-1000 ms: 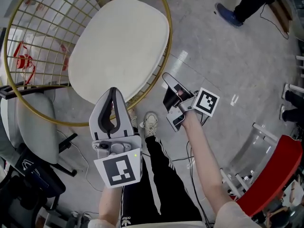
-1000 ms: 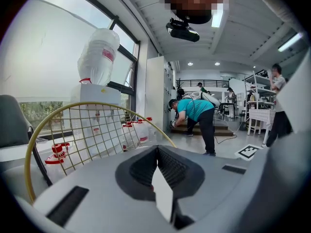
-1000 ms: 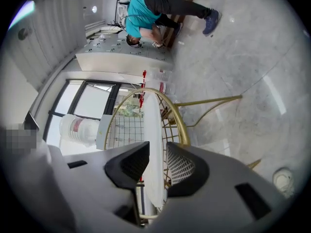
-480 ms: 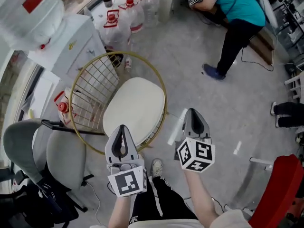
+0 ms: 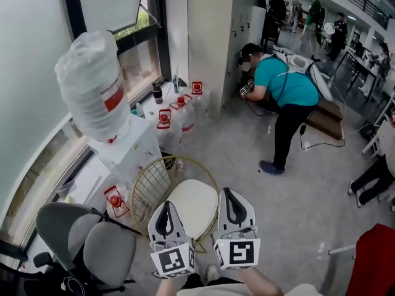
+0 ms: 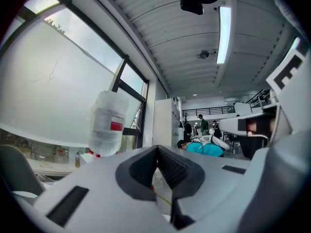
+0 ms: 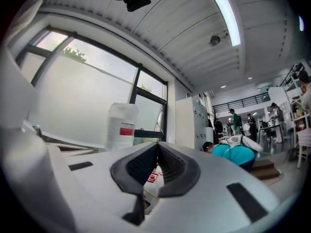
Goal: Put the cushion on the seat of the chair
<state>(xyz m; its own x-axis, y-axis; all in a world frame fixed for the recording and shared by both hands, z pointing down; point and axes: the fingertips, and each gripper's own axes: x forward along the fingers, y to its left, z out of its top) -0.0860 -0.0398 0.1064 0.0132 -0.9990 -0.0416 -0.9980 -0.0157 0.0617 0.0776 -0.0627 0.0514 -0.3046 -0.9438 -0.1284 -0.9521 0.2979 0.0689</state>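
Cream cushion point(image 5: 194, 205) flat on the seat of the gold wire chair point(image 5: 145, 187), now small and low in the head view instead of filling it as a second ago. Left claw point(image 5: 165, 207) and right claw point(image 5: 230, 195) raised side by side above it, clear of it, both clenched shut on nothing; right one wide open a second ago. Reads as cushion placed, task likely complete.

Upturned water bottle point(image 5: 92, 82) on white dispenser point(image 5: 126, 150), wrapped in plastic, contents unclear. Clear jugs point(image 5: 185, 119) with red caps on the floor behind, fill level impossible to tell.
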